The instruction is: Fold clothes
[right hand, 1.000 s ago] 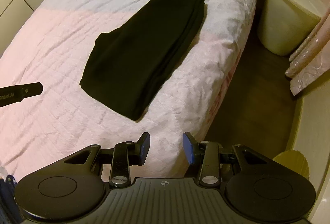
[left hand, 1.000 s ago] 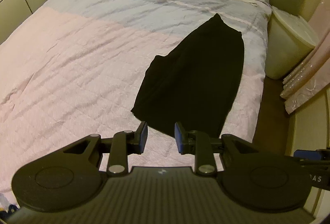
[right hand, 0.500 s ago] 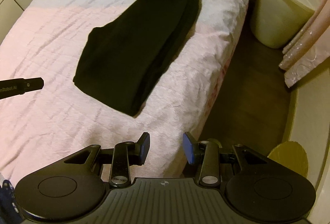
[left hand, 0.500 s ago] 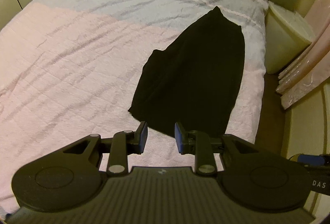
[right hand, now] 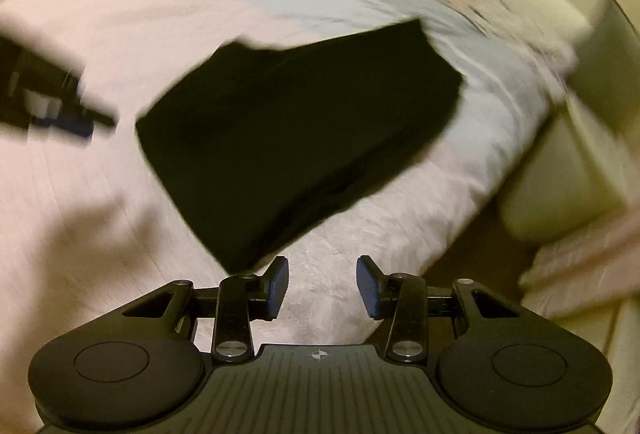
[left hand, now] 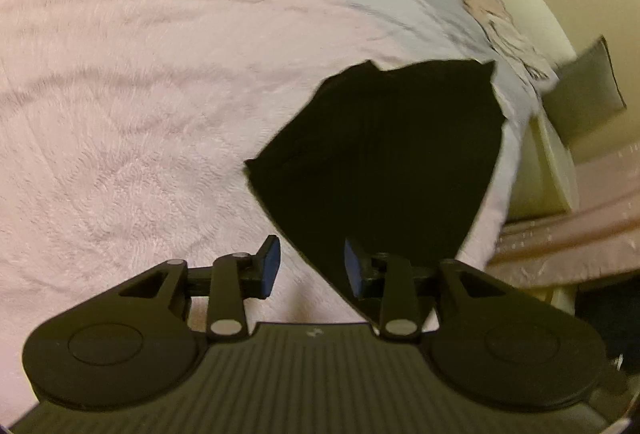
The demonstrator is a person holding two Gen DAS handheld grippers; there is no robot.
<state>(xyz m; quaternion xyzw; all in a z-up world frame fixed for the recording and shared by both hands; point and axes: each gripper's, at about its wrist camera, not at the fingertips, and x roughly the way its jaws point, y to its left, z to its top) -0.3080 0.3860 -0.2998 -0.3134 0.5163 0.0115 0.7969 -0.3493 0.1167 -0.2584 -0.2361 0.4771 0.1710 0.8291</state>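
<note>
I hold both grippers low over the bed (left hand: 120, 94), jaws wide, empty: left gripper (left hand: 312, 266) above black garment (left hand: 384, 154) near edge; right gripper (right hand: 322, 284) beside its corner.

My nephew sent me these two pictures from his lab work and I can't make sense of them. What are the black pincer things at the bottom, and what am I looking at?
There is no robot here: a person holds a two-finger gripper in each hand, each carrying a wide-angle camera that looks along its fingers. One picture comes from the left gripper, the other from the right gripper. Both stand open and hold nothing. They look down at a bed with a pink and grey cover. A black garment lies flat on it, near the bed's right edge. The blurred dark shape at the left of the right picture is the other gripper.
</note>
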